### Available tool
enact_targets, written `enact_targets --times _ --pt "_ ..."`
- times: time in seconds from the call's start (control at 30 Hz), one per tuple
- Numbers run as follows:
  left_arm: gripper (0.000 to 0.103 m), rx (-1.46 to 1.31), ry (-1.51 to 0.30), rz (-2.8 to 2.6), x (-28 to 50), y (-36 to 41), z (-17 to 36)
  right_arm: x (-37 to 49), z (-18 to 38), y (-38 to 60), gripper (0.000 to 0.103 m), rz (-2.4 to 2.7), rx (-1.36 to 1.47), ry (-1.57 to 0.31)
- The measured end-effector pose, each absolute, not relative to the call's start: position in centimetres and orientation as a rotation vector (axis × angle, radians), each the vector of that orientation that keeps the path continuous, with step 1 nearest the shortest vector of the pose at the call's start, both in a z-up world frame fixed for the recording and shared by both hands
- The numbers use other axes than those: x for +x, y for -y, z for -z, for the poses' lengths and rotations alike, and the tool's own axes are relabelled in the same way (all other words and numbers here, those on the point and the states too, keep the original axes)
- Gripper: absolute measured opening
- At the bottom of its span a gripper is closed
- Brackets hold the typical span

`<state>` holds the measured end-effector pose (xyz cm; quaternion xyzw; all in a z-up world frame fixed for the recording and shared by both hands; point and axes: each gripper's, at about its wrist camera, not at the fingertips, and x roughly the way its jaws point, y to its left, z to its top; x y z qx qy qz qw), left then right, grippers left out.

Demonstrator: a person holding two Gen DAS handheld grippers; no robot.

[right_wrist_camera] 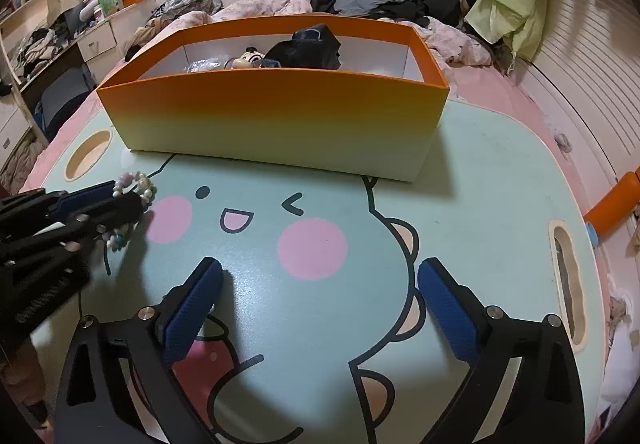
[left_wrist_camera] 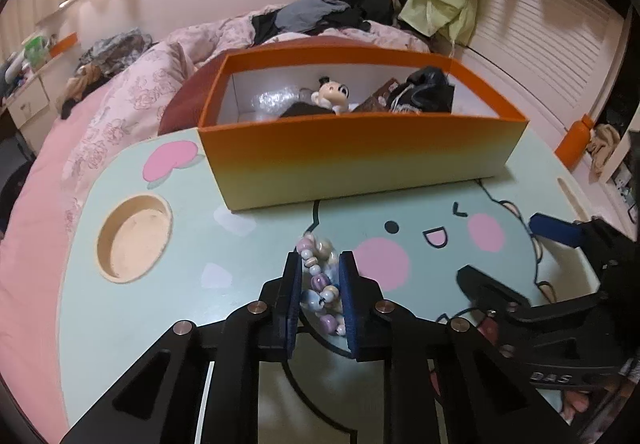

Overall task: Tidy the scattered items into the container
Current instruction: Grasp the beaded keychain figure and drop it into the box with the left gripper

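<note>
My left gripper (left_wrist_camera: 320, 264) is shut on a pastel bead bracelet (left_wrist_camera: 320, 282) just above the mint cartoon table (left_wrist_camera: 160, 284). It also shows in the right wrist view (right_wrist_camera: 120, 196) at the left, with the bracelet (right_wrist_camera: 134, 182) between its pads. The orange-and-cream box (left_wrist_camera: 352, 160) stands behind it on the table and holds a small figurine (left_wrist_camera: 334, 92), a dark bundle (left_wrist_camera: 428, 90) and a clear plastic piece (left_wrist_camera: 276, 100). My right gripper (right_wrist_camera: 320, 284) is open and empty over the table, in front of the box (right_wrist_camera: 280, 124).
A round cup hole (left_wrist_camera: 134, 236) is in the table's left corner and a slot (right_wrist_camera: 568, 284) at its right edge. The table sits on a pink bed (left_wrist_camera: 36, 244) with piled clothes (left_wrist_camera: 344, 4) behind. An orange bottle (left_wrist_camera: 576, 140) lies right.
</note>
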<state>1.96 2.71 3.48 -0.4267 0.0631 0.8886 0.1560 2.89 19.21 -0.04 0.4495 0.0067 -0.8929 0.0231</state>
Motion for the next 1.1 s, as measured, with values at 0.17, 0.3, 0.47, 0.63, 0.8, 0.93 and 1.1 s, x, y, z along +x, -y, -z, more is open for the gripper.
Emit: enact_targets --times 0.17,0.3,0.47,0.63,0.8,0.93,1.1 --pt "0.002 -1.151 -0.150 -2.543 1.6 -2.5 -6.7 4.0 -0.2 -19.1 0.103 2.757 1.398 -0.026" --pt "0.002 -1.044 -0.115 -2.552 1.0 -2.5 -10.1 4.0 -0.4 -19.0 0.103 2.756 1.399 -0.025" --pt "0.054 -1.110 -0.125 -2.525 -0.1 -2.8 -10.0 4.0 -0.4 -19.0 0.103 2.756 1.399 -0.025" --pt "0.058 -1.290 -0.202 -2.472 0.2 -3.1 -3.6 4.0 -0.4 -19.0 0.103 2.755 1.399 -0.025" --pt "0.021 -1.233 -0.290 -2.495 1.7 -3.9 -1.9 4.0 -0.4 -18.9 0.103 2.757 1.400 -0.031" --pt "0.009 -1.241 -0.252 -2.496 1.9 -3.4 -2.5 4.1 -0.5 -18.7 0.103 2.756 1.399 -0.027" --pt "0.009 -1.210 -0.153 -2.499 2.4 -2.1 -4.4 4.1 -0.5 -18.5 0.103 2.756 1.399 -0.028"
